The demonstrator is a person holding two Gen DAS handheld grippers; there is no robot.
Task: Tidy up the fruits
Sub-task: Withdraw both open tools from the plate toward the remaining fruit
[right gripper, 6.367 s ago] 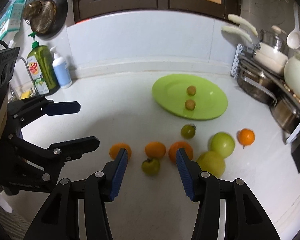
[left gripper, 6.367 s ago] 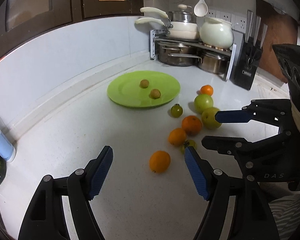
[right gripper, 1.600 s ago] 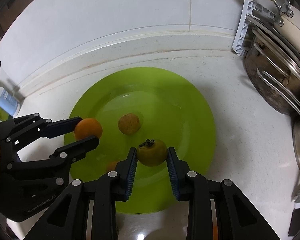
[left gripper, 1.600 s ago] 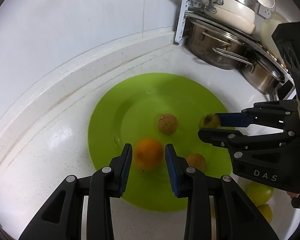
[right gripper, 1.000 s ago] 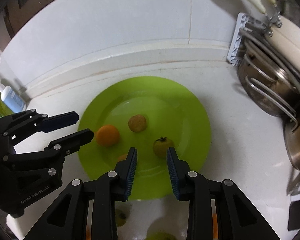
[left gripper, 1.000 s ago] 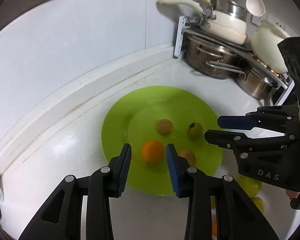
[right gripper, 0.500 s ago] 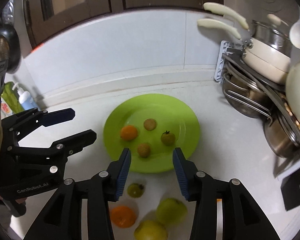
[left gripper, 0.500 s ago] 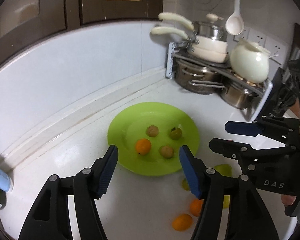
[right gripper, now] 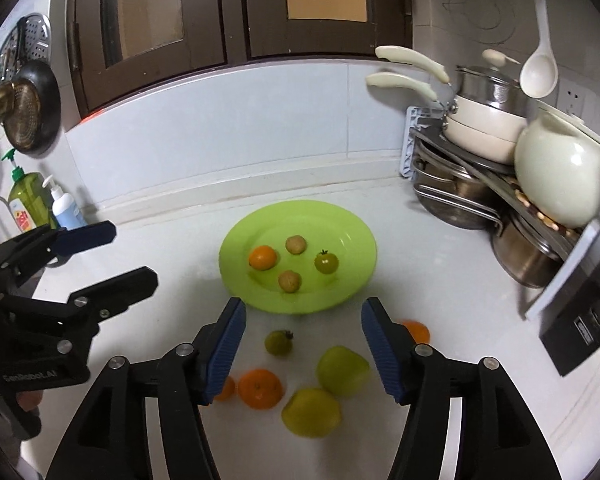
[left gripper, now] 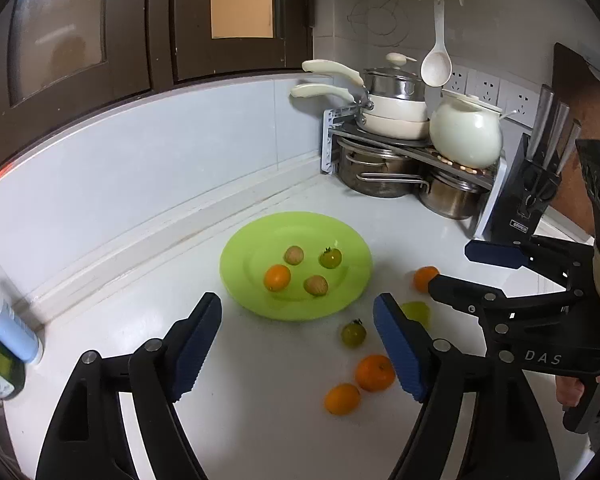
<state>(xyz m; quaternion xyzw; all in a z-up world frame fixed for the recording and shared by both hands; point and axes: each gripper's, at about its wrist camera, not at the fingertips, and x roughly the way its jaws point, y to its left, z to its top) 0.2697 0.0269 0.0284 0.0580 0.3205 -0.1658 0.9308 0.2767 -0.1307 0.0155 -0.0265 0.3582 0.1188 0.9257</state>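
Note:
A green plate (left gripper: 352,248) (right gripper: 352,236) on the white counter holds an orange (left gripper: 277,277) (right gripper: 262,257), a green tomato (left gripper: 331,258) (right gripper: 326,262) and two small brown fruits (left gripper: 315,285) (right gripper: 296,244). On the counter in front of it lie a green tomato (left gripper: 353,333) (right gripper: 278,342), oranges (left gripper: 374,372) (right gripper: 260,388) and two green apples (right gripper: 342,371). My left gripper (left gripper: 300,344) and my right gripper (right gripper: 302,344) are both open and empty, held above the counter short of the plate.
A rack of pots and pans (left gripper: 384,152) (right gripper: 472,184) and a white teapot (left gripper: 465,139) stand at the back right. A knife block (left gripper: 528,196) is right of it. Soap bottles (right gripper: 32,204) (left gripper: 4,336) stand at the left by the wall.
Both grippers let go of their fruit on the plate, opened wide, and pulled back and up. The orange and green tomato now lie on the plate.

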